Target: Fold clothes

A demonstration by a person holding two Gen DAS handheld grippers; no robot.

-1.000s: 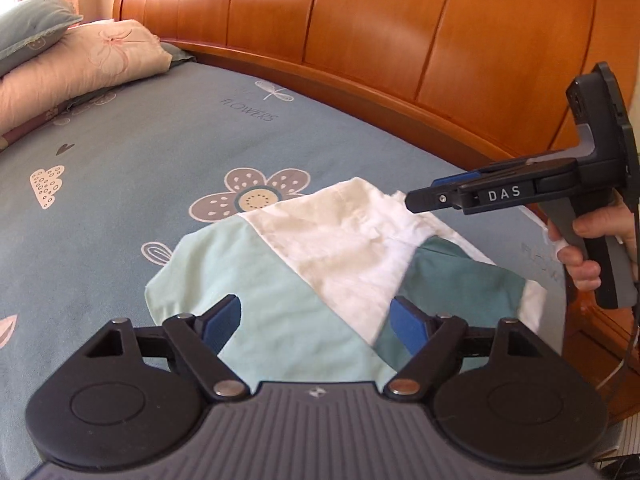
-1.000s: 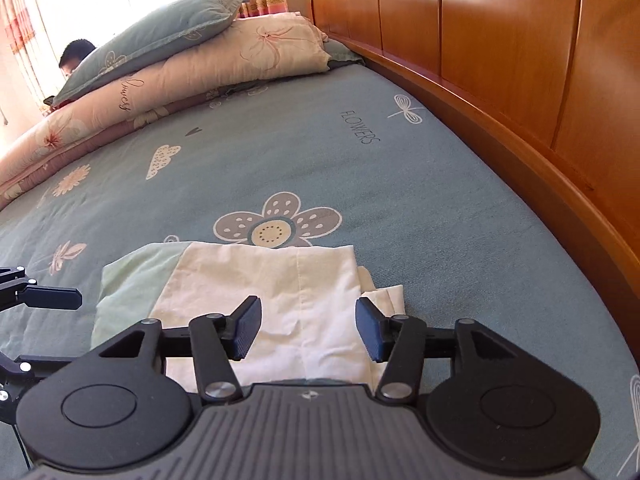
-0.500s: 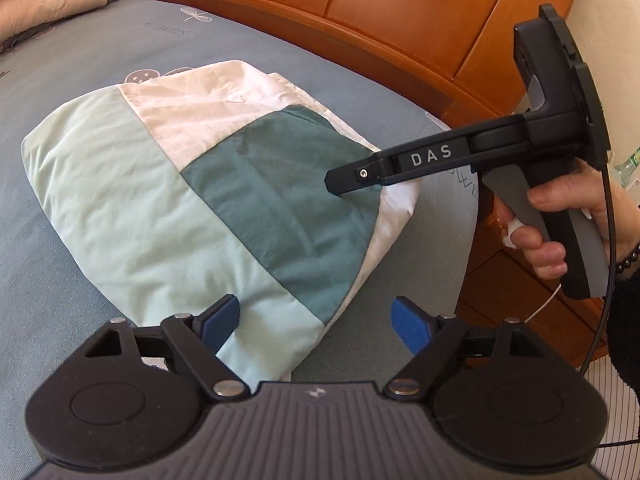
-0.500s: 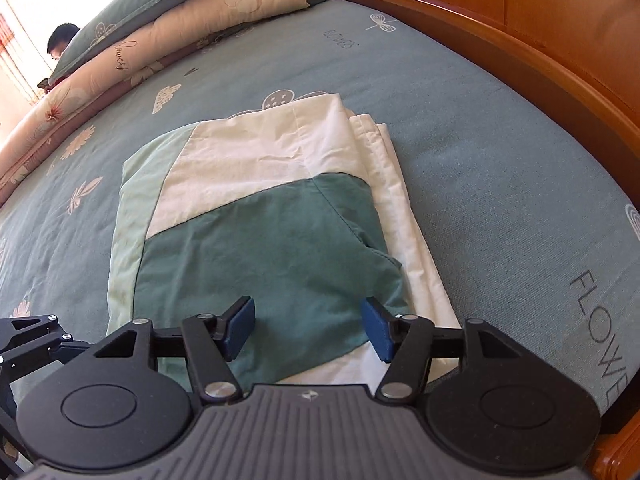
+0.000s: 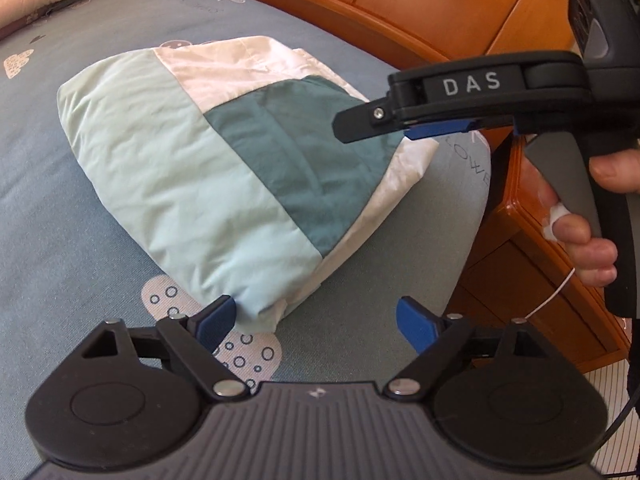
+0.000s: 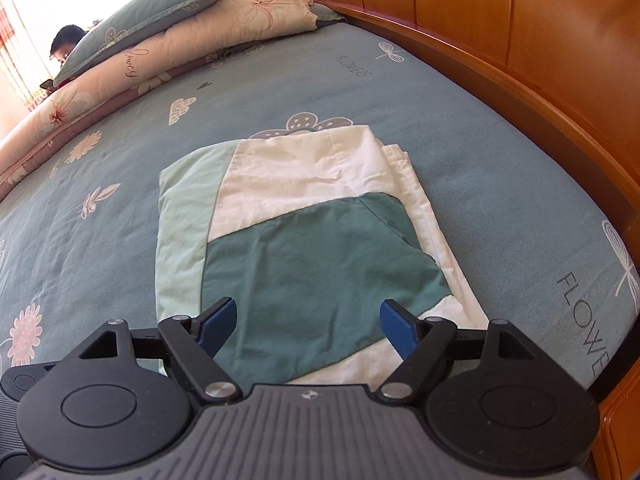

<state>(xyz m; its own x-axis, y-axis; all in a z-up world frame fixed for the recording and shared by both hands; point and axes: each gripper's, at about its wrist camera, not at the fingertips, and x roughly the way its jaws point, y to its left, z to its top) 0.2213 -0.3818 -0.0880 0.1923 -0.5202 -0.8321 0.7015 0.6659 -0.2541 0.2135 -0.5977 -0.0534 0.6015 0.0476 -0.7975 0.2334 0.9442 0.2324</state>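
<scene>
- A folded garment (image 6: 304, 248) is lying flat on the bed (image 6: 500, 168), close to the near corner of the mattress and near the wooden headboard (image 6: 560, 60).
- The garment is showing three patches of colour: pale mint on the left, white at the far end and along the right edge, and dark green in the middle.
- The left claw (image 5: 316, 320) is hanging over the near corner of the garment, and its jaws are opening.
- Its left blue pad (image 5: 214, 320) is sitting just beside the mint corner of the cloth; I cannot tell if it is touching. The right pad is standing well apart over the bare sheet, so nothing is being gripped.
- The right claw (image 6: 308, 322) is hovering over the dark green part at the near edge of the garment, and its jaws are also opening.
- The cloth is lying below and between its pads (image 6: 396, 326), but they are not pressing on it.
- In the left wrist view, the right claw (image 5: 360, 128) is reaching in from the right side above the garment, and a hand (image 5: 588, 220) is holding its grey handle.
- Pillows (image 6: 180, 12) and a folded quilt are lying at the far end of the bed.
- Behind the pillows, the head of a person (image 6: 66, 42) is partly showing against the bright window.
</scene>
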